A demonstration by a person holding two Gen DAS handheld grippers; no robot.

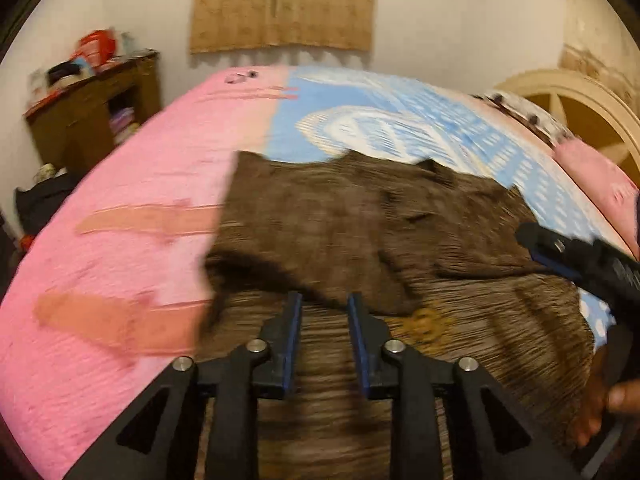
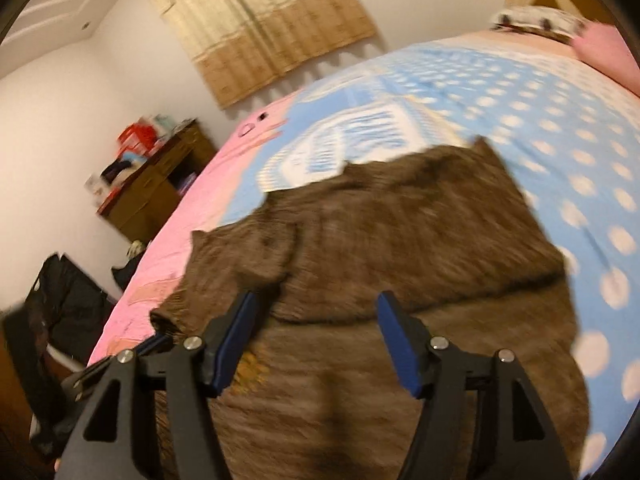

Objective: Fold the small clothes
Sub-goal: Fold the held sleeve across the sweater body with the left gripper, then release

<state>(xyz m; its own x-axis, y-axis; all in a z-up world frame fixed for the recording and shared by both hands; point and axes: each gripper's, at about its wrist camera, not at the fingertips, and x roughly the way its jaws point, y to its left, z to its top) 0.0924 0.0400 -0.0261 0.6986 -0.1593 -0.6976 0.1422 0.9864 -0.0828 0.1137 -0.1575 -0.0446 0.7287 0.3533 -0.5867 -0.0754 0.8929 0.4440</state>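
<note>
Garment: a brown ribbed top [image 1: 360, 216] lies spread on the bed [image 1: 120, 208], over the border where the pink part of the bedspread meets the blue part.
Fold so far: a darker upper layer lies across a lighter ribbed lower part; its edge runs across the cloth just ahead of both tongs. I judge this to be one fold already laid over.
Detail: a small yellowish emblem [image 1: 426, 326] shows on the lower layer, just beside the fold edge.
Left tongs [image 1: 325, 340]: released, jaws a narrow gap apart, nothing between them; they hang over the lower layer.
Right tongs [image 2: 316, 344]: released, jaws wide apart, no cloth pinched; they hang over the same fold edge. In the left view they enter from the right side.
Hand: part of a hand [image 1: 600, 396] shows at the right rim of the left view, near the cloth edge.
Sharpness: both views are smeared, so fine creases cannot be read.
Done: the top is spread out and seemingly folded once.
Left: by my judgement, further folds to make a compact bundle; the outline is still wide and uneven.
Surroundings: a wooden cabinet [image 1: 96, 120] stands beside the bed, a curtain [image 1: 280, 4] hangs behind it.
</note>
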